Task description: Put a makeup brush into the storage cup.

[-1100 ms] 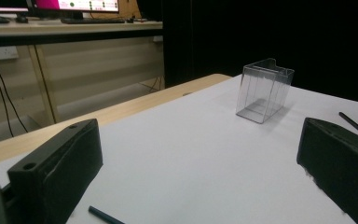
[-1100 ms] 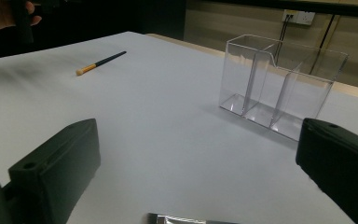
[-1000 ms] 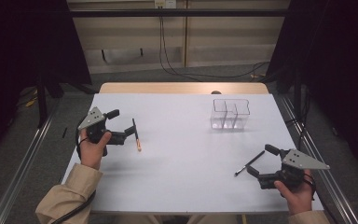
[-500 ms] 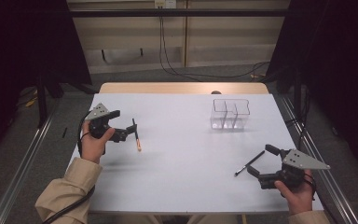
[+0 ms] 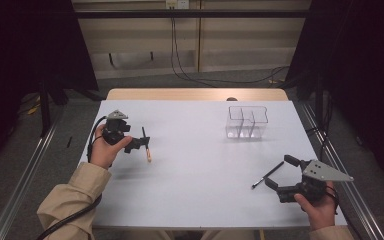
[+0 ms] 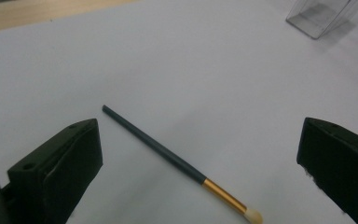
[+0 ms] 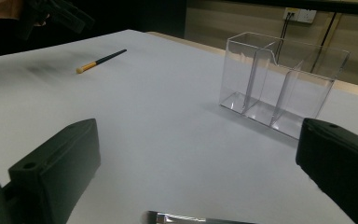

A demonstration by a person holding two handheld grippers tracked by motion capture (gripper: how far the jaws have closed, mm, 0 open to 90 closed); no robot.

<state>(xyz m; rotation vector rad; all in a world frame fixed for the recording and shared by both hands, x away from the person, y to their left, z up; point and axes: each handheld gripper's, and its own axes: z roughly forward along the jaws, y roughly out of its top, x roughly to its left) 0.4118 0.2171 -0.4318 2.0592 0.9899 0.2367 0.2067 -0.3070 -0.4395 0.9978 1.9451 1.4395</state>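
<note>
A thin brush [image 5: 146,146] with a dark handle, gold ferrule and pale tip lies on the white table [image 5: 200,165] at the left. My left gripper [image 5: 139,142] hovers just left of it, open; in the left gripper view the brush [image 6: 177,161] lies slanted between the wide-apart jaws of this gripper [image 6: 200,140]. My right gripper [image 5: 280,171] stands open near the front right, with a second dark brush [image 5: 267,175] on the table between its jaws. In the right gripper view, that brush's end [image 7: 191,218] shows at the bottom edge.
A clear plastic organizer [image 5: 247,122] with several compartments stands empty at the back right, seen close in the right gripper view [image 7: 279,79]. That view also shows the far brush [image 7: 100,60] and my left gripper [image 7: 56,14]. Cables run on the floor beyond the table.
My left gripper has tipped down and shifted toward the gold-ferruled brush. The right gripper and both brushes have not moved.
</note>
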